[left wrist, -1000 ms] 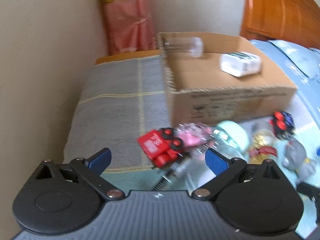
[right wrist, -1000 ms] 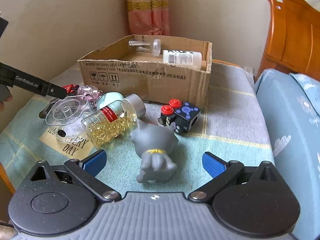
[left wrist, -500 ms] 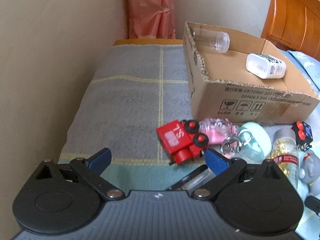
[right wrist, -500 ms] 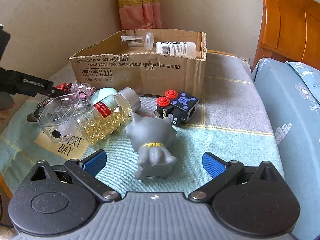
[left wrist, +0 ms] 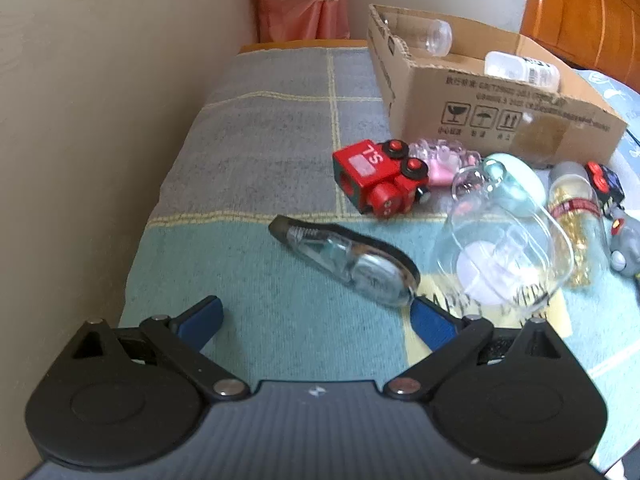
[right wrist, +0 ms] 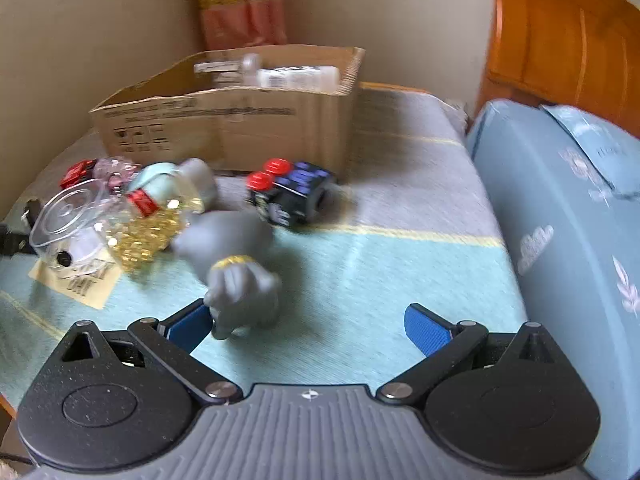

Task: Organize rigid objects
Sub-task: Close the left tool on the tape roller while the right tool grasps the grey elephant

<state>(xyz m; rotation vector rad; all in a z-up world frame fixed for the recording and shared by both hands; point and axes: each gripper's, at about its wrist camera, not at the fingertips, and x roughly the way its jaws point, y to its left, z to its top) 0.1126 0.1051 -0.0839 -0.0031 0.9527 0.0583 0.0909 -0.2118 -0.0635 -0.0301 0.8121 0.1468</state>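
cardboard box (left wrist: 500,120), corrugated, torn ragged rim, printed handling symbols on its near wall, sits on a woven grey-and-teal blanket (left wrist: 260,152) with thin yellow lines. inside the box: a clear plastic tube (left wrist: 434,36) lying on its side and a white labelled bottle (left wrist: 520,70).

just in front of the box, a loose cluster: glossy red toy train (left wrist: 380,178) with round red wheels; a faceted pink translucent piece (left wrist: 444,160) touching it; a pale mint rounded object (left wrist: 516,180); a clear dome-shaped plastic container (left wrist: 504,248) tipped over a yellowish printed card (left wrist: 540,304); a bottle of golden capsules (left wrist: 576,216) with grey cap and red label band. further from the train, a black cube toy (right wrist: 296,196) with red buttons, and a matte grey rubbery animal figurine (right wrist: 236,264) with a gold collar.

in front of the train, a teardrop-shaped correction-tape dispenser (left wrist: 348,260), clear shell on a black base, lies flat on the teal weave.

left gripper (left wrist: 316,320): blue pads spread wide, nothing between them; right pad just beside the dispenser's rounded end. half a second ago the dispenser was mostly hidden behind that pad; now it shows whole.

right gripper (right wrist: 308,326): released, pads well apart. the figurine now sits at the left pad, seemingly touching it; earlier it lay centred and farther off. right view is motion-blurred.
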